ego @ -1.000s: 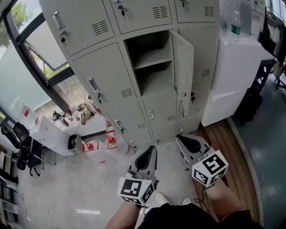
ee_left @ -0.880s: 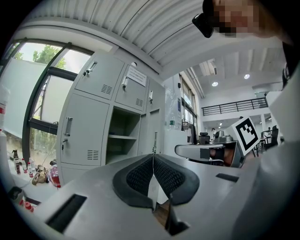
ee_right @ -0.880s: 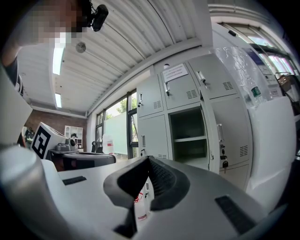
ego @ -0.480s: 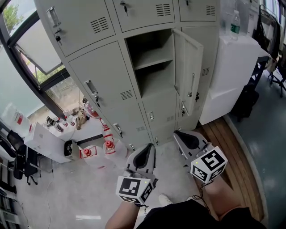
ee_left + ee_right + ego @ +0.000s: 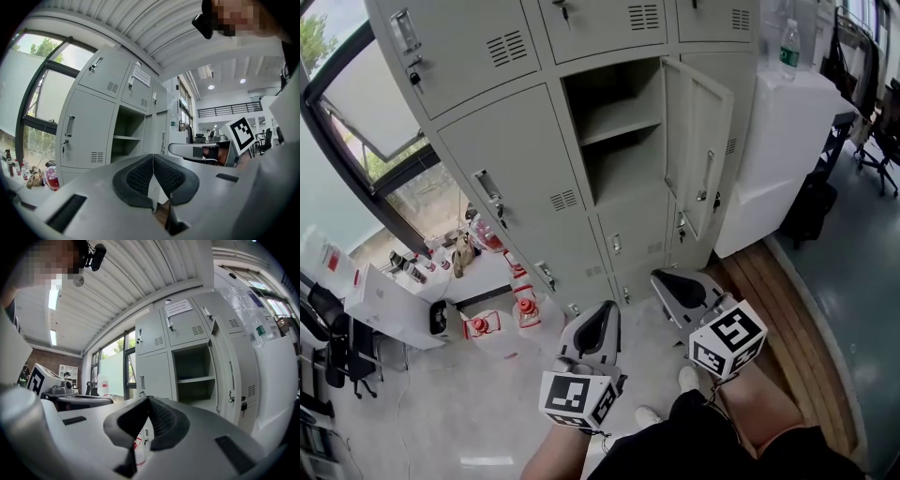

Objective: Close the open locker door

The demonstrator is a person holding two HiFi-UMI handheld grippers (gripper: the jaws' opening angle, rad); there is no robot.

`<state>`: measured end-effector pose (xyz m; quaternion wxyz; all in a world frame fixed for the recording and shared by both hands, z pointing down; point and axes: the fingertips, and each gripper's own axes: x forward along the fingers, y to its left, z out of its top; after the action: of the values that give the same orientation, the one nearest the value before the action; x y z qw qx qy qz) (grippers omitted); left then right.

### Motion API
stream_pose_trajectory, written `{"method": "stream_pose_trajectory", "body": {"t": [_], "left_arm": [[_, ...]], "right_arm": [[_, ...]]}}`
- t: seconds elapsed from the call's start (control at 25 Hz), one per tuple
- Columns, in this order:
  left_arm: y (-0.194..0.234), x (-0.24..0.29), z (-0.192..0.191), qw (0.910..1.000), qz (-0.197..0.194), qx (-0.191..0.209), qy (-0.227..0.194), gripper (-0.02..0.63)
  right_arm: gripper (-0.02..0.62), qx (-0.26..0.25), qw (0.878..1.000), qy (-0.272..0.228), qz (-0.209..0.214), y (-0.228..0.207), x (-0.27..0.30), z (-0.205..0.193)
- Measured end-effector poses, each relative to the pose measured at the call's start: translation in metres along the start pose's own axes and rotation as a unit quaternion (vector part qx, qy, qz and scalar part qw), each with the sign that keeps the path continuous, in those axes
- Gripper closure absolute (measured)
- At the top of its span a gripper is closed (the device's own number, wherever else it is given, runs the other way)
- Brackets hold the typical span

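The grey locker bank fills the top of the head view. Its middle compartment [image 5: 619, 131] stands open with one shelf inside, and its door [image 5: 698, 141] is swung out to the right. My left gripper [image 5: 598, 323] and right gripper [image 5: 675, 286] are low in front of the lockers, both shut with nothing between the pads, and short of the door. The left gripper view shows its closed jaws [image 5: 153, 157] under the open compartment [image 5: 124, 140]. In the right gripper view the closed jaws [image 5: 148, 399] sit left of the door [image 5: 227, 376].
A white cabinet [image 5: 787, 141] with a plastic bottle [image 5: 788, 47] on top stands right of the lockers. Red-capped containers [image 5: 502, 314] and a white box [image 5: 394, 300] sit on the floor at left, below a window. A wooden floor strip [image 5: 778, 309] runs at right.
The lockers have come closer and lower in the head view. Both grippers have travelled level toward them, the right one drifting left. The door hangs open as before.
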<state>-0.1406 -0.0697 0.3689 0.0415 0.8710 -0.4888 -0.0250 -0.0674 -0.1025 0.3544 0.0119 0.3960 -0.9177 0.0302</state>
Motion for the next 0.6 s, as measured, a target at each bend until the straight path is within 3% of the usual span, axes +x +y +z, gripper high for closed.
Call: {"method": "stream_pose_trajectory", "body": {"t": [0.6], "left_arm": [[0.017, 0.035, 0.011, 0.9999, 0.013, 0.005, -0.01, 0.588]], "right_arm": [[0.543, -0.001, 1.0, -0.002, 0.012, -0.03, 0.027, 0.006]]}}
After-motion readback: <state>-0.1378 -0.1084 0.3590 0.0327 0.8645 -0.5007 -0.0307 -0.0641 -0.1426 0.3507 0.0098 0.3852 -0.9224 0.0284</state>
